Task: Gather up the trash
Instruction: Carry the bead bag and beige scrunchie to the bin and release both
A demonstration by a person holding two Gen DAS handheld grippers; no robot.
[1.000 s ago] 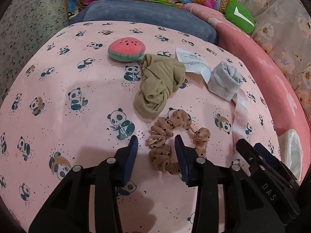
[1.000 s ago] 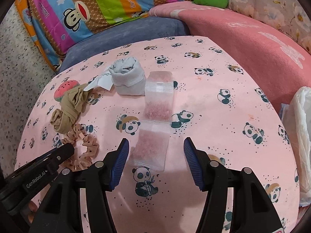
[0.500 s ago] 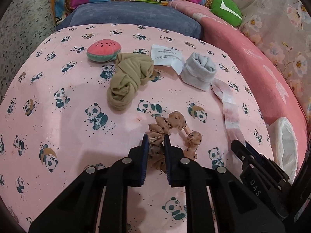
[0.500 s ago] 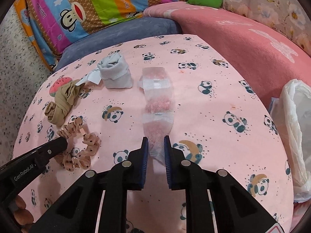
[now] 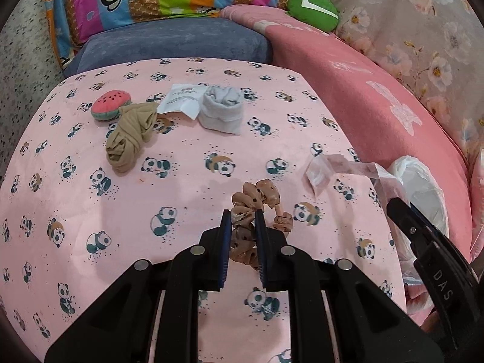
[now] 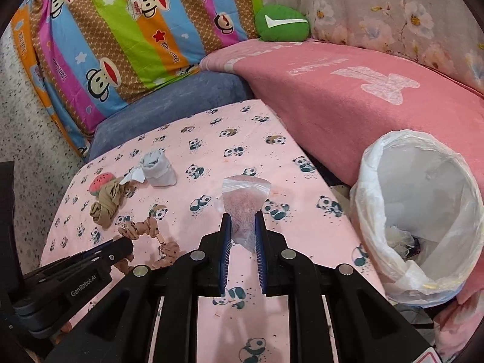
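Two things are held over the panda sheet (image 6: 187, 208)
A spotted scrunchie (image 5: 257, 199) is pinched by the left tongs (image 5: 243, 227); a clear bag (image 6: 245, 202) is squeezed by the right tongs (image 6: 242, 227), near the lined bin (image 6: 420, 211)

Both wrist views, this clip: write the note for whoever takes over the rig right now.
Left tongs: shut on the tan polka-dot fabric scrunchie, partly lifted off the pink panda-print sheet.
Right tongs: shut on the clear zip-lock plastic bag, raised, beside the white-lined round trash bin.
Bin holds a few scraps.
Left on the sheet: white paper packet, tan rolled stockings, grey rolled sock, watermelon-slice plush.
Next, probably: drop the bag in the bin.
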